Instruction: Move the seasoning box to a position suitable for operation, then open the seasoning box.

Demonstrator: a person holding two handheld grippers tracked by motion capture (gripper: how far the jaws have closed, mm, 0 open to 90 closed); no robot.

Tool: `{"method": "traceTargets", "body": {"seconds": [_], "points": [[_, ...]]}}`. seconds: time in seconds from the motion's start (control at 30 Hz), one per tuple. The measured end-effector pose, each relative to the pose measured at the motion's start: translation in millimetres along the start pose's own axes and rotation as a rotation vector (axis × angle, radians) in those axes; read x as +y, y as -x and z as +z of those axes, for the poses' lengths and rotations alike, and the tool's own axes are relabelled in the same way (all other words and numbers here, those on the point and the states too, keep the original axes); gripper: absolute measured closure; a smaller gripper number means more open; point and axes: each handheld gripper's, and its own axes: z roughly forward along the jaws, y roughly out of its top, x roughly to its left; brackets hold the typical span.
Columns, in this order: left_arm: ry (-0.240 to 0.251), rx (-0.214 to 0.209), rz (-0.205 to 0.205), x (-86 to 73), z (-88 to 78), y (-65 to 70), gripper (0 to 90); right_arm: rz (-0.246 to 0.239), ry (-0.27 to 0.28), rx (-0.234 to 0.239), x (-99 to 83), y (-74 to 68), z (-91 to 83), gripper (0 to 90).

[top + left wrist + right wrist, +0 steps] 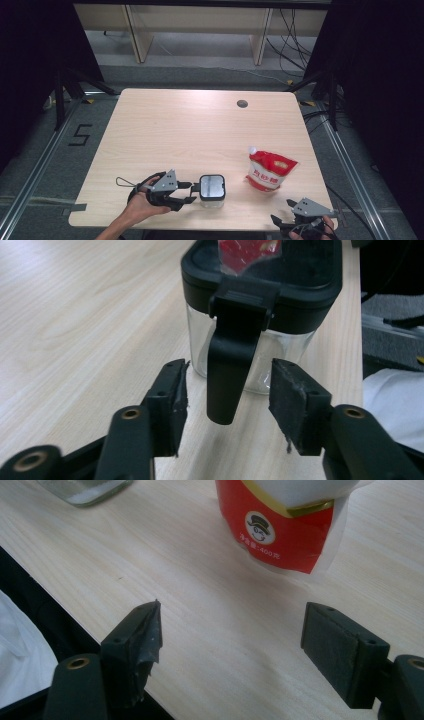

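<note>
While both hands rest at the table's near edge, the scene reads so:
Right gripper (287, 211): jaws spread wide, nothing between them, near the front right corner.
Left gripper (192, 192): jaws parted around the container's hanging latch (227, 365), pads apparently clear of it.
Container (212, 190): clear, black-lidded, upright, just beyond the left gripper.
Pouch (269, 170): red and white, farther right, apart from the container.
Table (190, 125): light wood.
</note>
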Motion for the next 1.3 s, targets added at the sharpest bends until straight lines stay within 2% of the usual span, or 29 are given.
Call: {"method": "traceTargets", "body": {"seconds": [0.03, 0.07, 0.1, 0.33, 0.37, 0.4, 0.47, 0.5, 0.53, 0.6, 0.63, 0.67, 0.7, 0.73, 0.83, 0.87, 0.9, 0.97, 1.0, 1.03, 1.07, 1.1, 1.13, 1.2, 1.23, 1.3], "points": [[0.003, 0.009, -0.008, 0.7, -3.7, -0.2, 46.9, 0.018, -0.008, 0.007, -0.2, -1.4, -0.1, 25.7], [0.01, 0.012, -0.012, 0.9, -5.4, -0.7, 42.8, -0.007, 0.0, 0.007, -0.3, 0.1, 0.4, 25.7], [0.017, 0.016, -0.042, 2.6, -9.6, 0.4, 41.4, -0.011, 0.0, 0.006, -0.5, 0.4, 0.4, 25.7], [0.056, 0.024, -0.054, 12.7, -19.2, 4.2, 36.5, -0.003, -0.005, 0.013, -1.9, 2.0, 0.5, 25.7], [0.063, 0.05, -0.061, 15.4, -21.1, 3.8, 35.8, -0.003, 0.0, 0.01, -2.3, 2.3, 0.9, 25.7], [0.063, 0.05, -0.061, 15.4, -21.1, 3.8, 35.1, -0.003, 0.0, 0.01, -2.3, 2.3, 0.9, 25.7], [0.057, 0.09, -0.077, 17.1, -22.9, 3.4, 34.2, 0.025, -0.009, 0.013, -2.1, -0.1, 0.9, 25.6], [0.078, 0.092, -0.092, 17.7, -22.2, 3.8, 33.9, 0.014, -0.008, 0.016, -1.8, 0.3, 1.3, 25.7], [0.088, 0.105, -0.116, 18.0, -23.3, 3.2, 33.7, 0.024, -0.016, 0.021, -1.7, -0.7, 1.0, 25.7], [0.088, 0.109, -0.117, 18.8, -24.3, 3.0, 33.4, 0.019, -0.007, 0.021, -1.7, -0.9, 1.1, 25.7], [0.089, 0.112, -0.112, 19.5, -25.0, 2.5, 33.2, -0.002, 0.0, 0.018, -1.5, 0.3, 0.9, 25.7], [0.096, 0.116, -0.13, 20.4, -25.8, 3.4, 33.2, 0.013, -0.005, 0.034, -1.7, -0.1, 1.1, 25.7], [0.096, 0.12, -0.115, 21.4, -27.1, 3.0, 33.2, 0.007, -0.004, 0.02, -1.7, 0.1, 0.6, 25.7], [0.105, 0.114, -0.136, 21.7, -26.6, 3.8, 33.3, 0.008, -0.005, 0.017, -1.8, 0.3, 0.4, 25.6], [0.106, 0.114, -0.121, 23.4, -28.0, 4.1, 33.9, 0.0, -0.003, 0.013, -1.7, 1.1, 1.0, 25.6], [0.112, 0.114, -0.128, 24.0, -28.3, 5.1, 33.9, 0.0, -0.003, 0.013, -1.7, 1.1, 1.0, 25.6], [0.102, 0.108, -0.103, 25.4, -30.4, 5.8, 35.4, -0.005, 0.001, 0.013, -1.3, 0.5, 1.1, 25.6], [0.102, 0.109, -0.111, 26.1, -30.8, 7.8, 36.5, -0.009, 0.003, 0.012, -1.1, 0.4, 1.0, 25.6], [0.105, 0.098, -0.098, 26.9, -30.9, 8.3, 41.2, 0.002, -0.002, 0.017, -1.0, -1.3, 1.2, 25.7], [0.104, 0.099, -0.095, 27.9, -31.0, 10.2, 41.2, 0.002, -0.002, 0.017, -1.0, -1.3, 1.2, 25.7], [0.111, 0.08, -0.07, 29.3, -31.2, 11.0, 44.5, -0.019, 0.001, 0.018, -0.7, 0.1, 2.0, 25.9], [0.126, 0.067, -0.074, 29.8, -30.6, 12.2, 51.5, -0.028, 0.0, 0.014, -0.8, 0.1, 2.3, 25.9], [0.157, 0.043, -0.048, 31.7, -30.4, 14.3, 62.4, -0.028, -0.014, 0.015, -1.1, -1.7, 3.0, 25.9], [0.157, 0.046, -0.035, 32.7, -30.3, 15.8, 70.8, -0.037, -0.022, 0.014, -0.7, -2.8, 2.8, 25.9], [0.16, 0.056, -0.015, 33.9, -29.7, 16.6, 70.8, -0.037, -0.022, 0.014, -0.7, -2.8, 2.8, 25.9], [0.171, 0.048, -0.005, 36.1, -25.9, 18.1, 76.9, -0.052, -0.001, 0.016, 0.3, -3.5, 3.5, 25.9]]}}
